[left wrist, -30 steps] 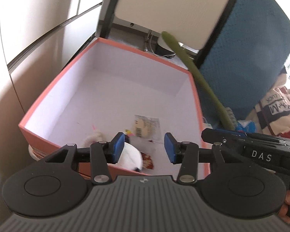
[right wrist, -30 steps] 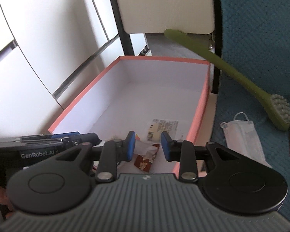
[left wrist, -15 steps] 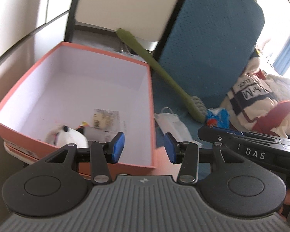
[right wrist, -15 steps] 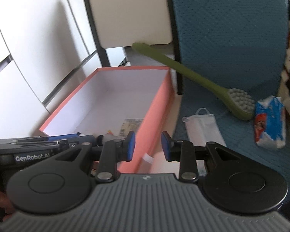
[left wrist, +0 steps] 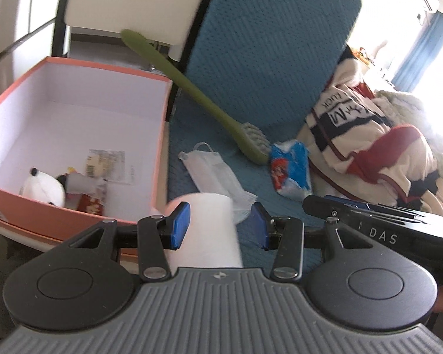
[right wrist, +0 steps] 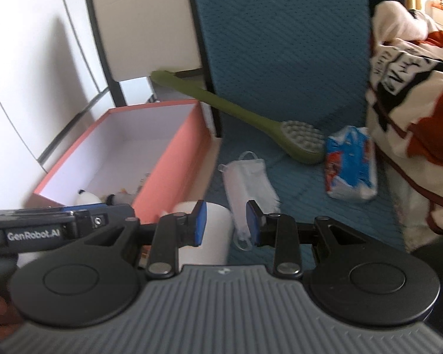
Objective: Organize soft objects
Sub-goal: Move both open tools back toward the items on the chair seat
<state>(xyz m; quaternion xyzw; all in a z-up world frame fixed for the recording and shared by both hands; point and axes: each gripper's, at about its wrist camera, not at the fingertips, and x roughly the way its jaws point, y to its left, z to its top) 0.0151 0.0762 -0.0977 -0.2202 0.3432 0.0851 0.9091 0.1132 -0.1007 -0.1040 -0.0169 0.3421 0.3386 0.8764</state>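
Both claws swung from over the pink box [left wrist: 73,224] toward, seemingly, the face mask [left wrist: 212,174].

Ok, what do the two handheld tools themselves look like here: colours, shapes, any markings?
Both tools match: a grey ribbed body in front, two round black discs either side, black linkage arms with silver pivot screws, and blue pads on the fingertips. The left tool also appears side-on in the right wrist view with white "GenRobot.AI" lettering; the right tool, seen from the left wrist view, reads "DAS". No cables or sleeves are visible.

White cabinet doors [right wrist: 29,67] line the left; a teal quilted cushion [left wrist: 268,44] stands upright; daylight floods a blue-curtained window [left wrist: 422,50]
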